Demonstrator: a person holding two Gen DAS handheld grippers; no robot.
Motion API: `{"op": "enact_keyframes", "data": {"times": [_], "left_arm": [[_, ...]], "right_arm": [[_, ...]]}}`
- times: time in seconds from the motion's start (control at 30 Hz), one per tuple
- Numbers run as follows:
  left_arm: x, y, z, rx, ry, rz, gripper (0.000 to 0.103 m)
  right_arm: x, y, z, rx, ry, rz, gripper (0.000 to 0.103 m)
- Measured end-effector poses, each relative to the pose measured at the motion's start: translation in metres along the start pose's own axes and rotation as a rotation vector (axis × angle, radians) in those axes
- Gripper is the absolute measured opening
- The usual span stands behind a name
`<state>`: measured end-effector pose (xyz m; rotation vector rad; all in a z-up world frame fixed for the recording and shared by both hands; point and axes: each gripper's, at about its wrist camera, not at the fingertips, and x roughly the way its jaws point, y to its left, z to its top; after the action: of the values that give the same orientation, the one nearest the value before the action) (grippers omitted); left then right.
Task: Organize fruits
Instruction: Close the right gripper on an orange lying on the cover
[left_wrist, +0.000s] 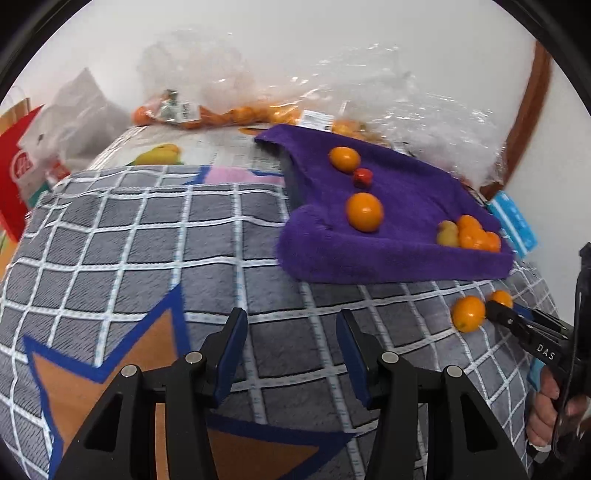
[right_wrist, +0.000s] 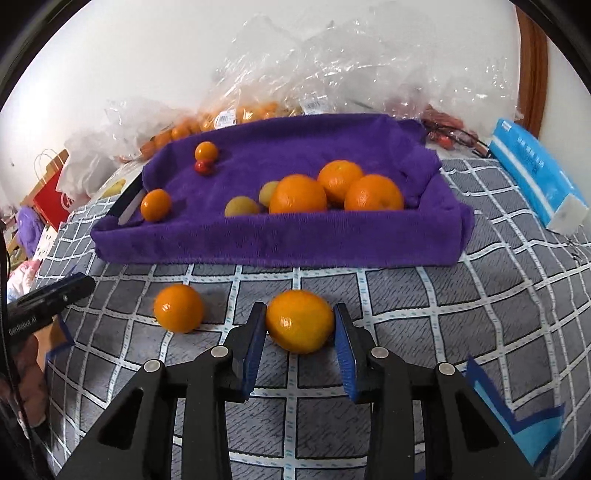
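A grey checked blanket (right_wrist: 424, 295) covers the surface, and on its far side sits a purple towel-lined tray (right_wrist: 280, 240) holding three oranges (right_wrist: 338, 179) and two yellowish fruits (right_wrist: 242, 206) at its near right, with smaller fruit at its far left. The right gripper (right_wrist: 300, 325) has its fingers spread around an orange (right_wrist: 300, 321) on the blanket just near of the tray, the left pad apparently touching it, the right pad narrowly apart. A second orange (right_wrist: 178, 307) lies just left of it, and the left gripper (left_wrist: 291, 325) hovers wide open over bare blanket, holding nothing.

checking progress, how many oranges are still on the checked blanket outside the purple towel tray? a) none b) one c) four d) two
d: one orange sits between the right gripper fingers, another orange lies to its left, both on the checked blanket before the purple towel tray.
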<state>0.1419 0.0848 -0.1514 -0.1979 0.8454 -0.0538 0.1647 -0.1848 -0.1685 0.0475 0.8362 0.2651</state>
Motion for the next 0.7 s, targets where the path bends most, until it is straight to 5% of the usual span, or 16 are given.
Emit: {"op": "enact_keyframes", "data": {"times": [0.2,0.43,0.7], "left_arm": [[-0.004,-0.007,-0.006,0.005,0.008,0.062,0.048],[-0.006,-0.071,-0.010,0.133,0.051,-0.128,0.048],[0.017,-0.128,-0.010,0.231,0.072,-0.147,0.050]], "right_arm": [[-0.009,0.002,-0.003,-0.027,-0.055,-0.004,0.036],[-0.033,-0.032,-0.017,0.019,-0.113,-0.069,0.036],[-0.049,-0.055,-0.023,0.025,-0.176,-0.105,0.036]]}}
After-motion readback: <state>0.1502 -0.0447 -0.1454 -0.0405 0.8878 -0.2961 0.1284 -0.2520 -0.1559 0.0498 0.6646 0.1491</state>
